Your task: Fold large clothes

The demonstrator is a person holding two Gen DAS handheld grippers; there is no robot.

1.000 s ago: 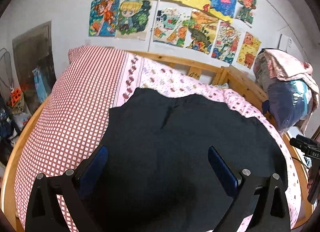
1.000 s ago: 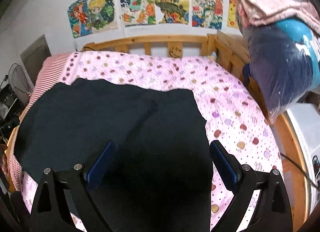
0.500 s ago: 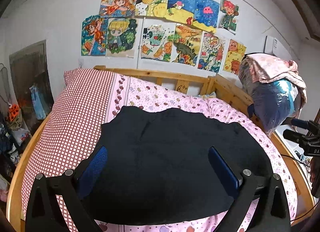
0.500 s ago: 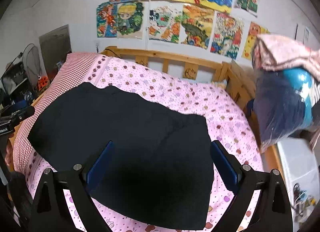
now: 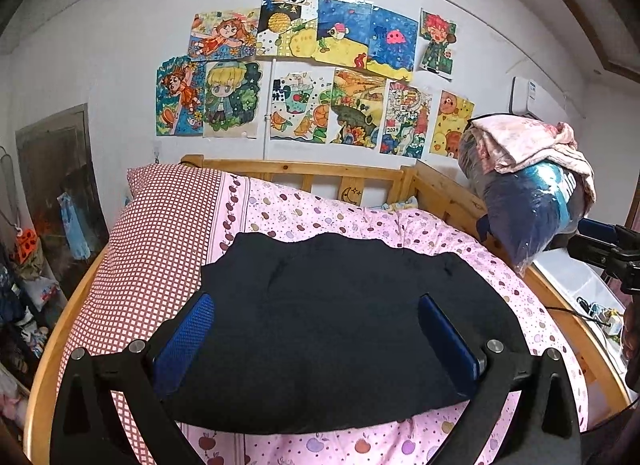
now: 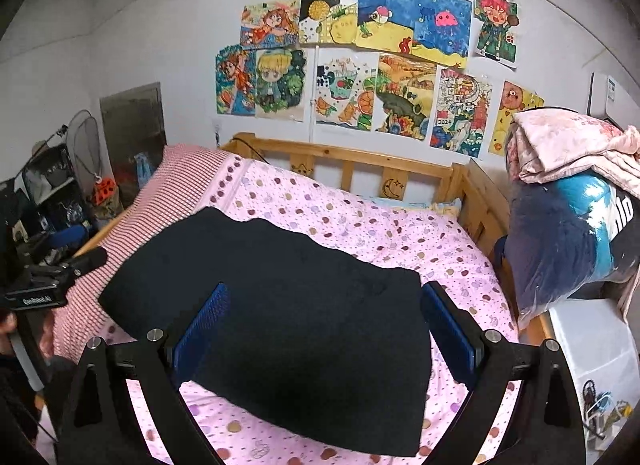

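Lying flat on the bed [image 5: 360,217], black garment [image 5: 344,317] runs left-right below both grippers; jaws apart, empty

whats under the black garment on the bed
The black garment lies on the pink dotted sheet, its left edge over the red checked bedding. Anything beneath its middle is covered.

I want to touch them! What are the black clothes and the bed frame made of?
The black garment looks like soft, matte knit or fleece: it soaks up light and drapes limply, though the exact fabric is unclear. The bed frame looks like pale wood with a smooth finish, showing knots and grain.
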